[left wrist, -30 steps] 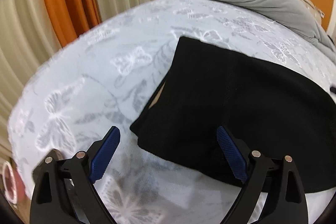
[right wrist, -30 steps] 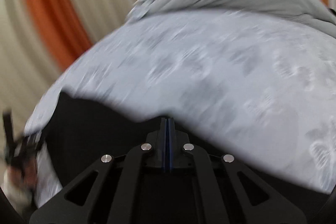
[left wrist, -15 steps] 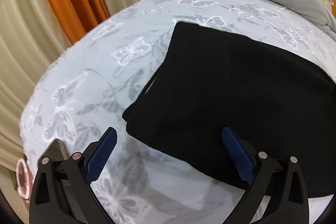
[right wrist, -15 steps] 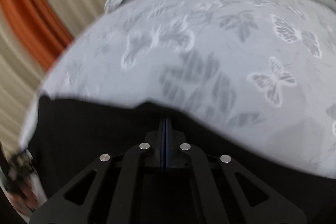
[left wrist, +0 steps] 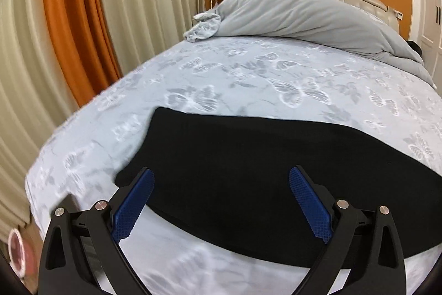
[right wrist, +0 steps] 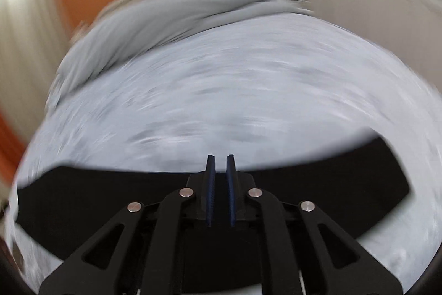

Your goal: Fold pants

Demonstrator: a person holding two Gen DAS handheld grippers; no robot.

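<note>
Now, pants (left wrist: 248,173): soft, limp, folded on bed (left wrist: 248,68); grab near edge.
Left gripper (left wrist: 221,184): wide, empty.
Right gripper (right wrist: 220,165): narrow, just opening, empty.

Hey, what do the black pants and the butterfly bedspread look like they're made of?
Pants: looks like a soft matte knit or fleece; deep black, no sheen, thick rounded fold edge. Exact fibre unclear.
Bedspread: seems a woven, jacquard-style fabric; pale blue-grey with butterflies showing faintly shiny against a duller ground.

Black hand-held gripper (left wrist: 220,179), blue ribbed pads (left wrist: 309,205), silver screws
</note>
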